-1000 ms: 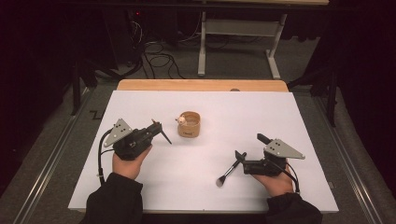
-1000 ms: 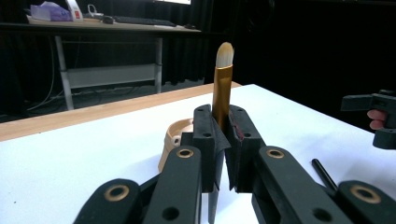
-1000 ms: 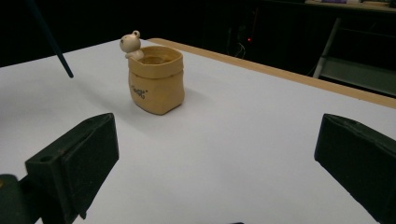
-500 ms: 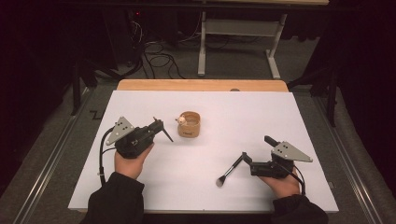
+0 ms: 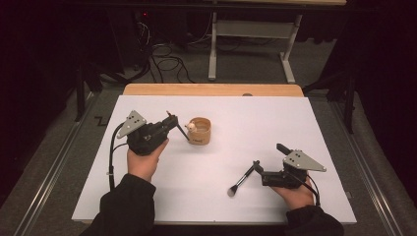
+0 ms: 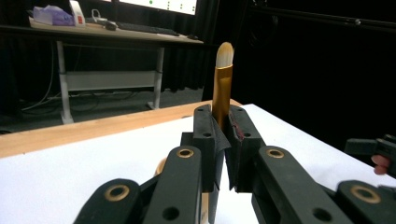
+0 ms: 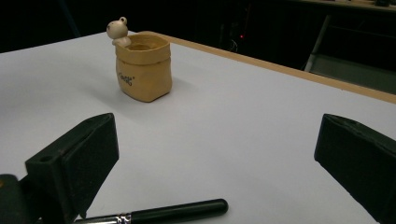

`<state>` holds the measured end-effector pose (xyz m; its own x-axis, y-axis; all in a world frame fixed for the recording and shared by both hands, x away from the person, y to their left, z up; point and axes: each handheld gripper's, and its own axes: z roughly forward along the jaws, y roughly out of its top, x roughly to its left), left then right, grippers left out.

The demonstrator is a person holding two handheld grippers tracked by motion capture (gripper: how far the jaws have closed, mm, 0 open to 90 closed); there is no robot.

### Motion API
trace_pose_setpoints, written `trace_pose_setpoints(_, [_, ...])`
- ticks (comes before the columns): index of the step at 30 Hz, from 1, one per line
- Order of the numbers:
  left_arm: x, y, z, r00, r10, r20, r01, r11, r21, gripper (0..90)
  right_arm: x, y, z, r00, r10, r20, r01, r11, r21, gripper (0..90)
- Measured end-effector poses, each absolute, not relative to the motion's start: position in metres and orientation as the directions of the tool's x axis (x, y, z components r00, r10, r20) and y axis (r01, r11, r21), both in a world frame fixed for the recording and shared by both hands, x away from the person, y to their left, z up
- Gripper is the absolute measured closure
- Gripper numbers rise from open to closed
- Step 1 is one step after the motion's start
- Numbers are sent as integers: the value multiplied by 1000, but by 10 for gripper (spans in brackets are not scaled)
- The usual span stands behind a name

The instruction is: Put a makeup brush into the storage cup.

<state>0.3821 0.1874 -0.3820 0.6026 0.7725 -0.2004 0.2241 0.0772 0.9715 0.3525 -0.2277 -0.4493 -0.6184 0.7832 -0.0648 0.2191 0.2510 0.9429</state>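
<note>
My left gripper [image 5: 172, 121] is shut on a brush [image 6: 222, 88] with a gold ferrule and pale bristles that stand up above the jaws. In the high view that brush's dark handle [image 5: 182, 132] slants down toward a tan sack-shaped cup [image 5: 200, 131] with a small figure on its rim [image 7: 116, 30]. My right gripper [image 5: 268, 157] stands open, low over the white table. A black-handled brush [image 5: 242, 179] lies flat by its jaws, the handle's end [image 7: 187, 210] on the table between them.
The white tabletop [image 5: 295, 123] has a wooden strip [image 5: 211, 89] along its far edge. Behind it are floor cables [image 5: 167, 61] and a pale desk frame [image 5: 246, 29]. My right gripper's jaw [image 6: 373, 147] shows at the right edge of the left gripper view.
My left hand has lifted and moved to the right, toward the cup, with the gold brush still in the jaws. The right hand and the black brush have hardly moved.
</note>
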Motion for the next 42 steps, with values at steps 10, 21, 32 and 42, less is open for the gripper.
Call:
trace_pose_setpoints(10, [399, 178, -369, 597, 780, -187, 208, 74, 975, 837, 352, -225, -450, -630, 774, -64, 216, 254, 943, 5])
trace_pose_setpoints(21, [419, 169, -369, 578, 793, -194, 215, 82, 973, 837, 352, -224, -451, -629, 775, -54, 228, 251, 941, 13])
trace_pose_setpoints(32, [438, 165, -372, 545, 813, -203, 233, 85, 969, 837, 351, -222, -452, -637, 767, -72, 220, 271, 937, 13])
trace_pose_setpoints(42, [446, 161, -375, 535, 817, -215, 243, 95, 965, 837, 351, -221, -453, -637, 768, -66, 228, 270, 936, 14])
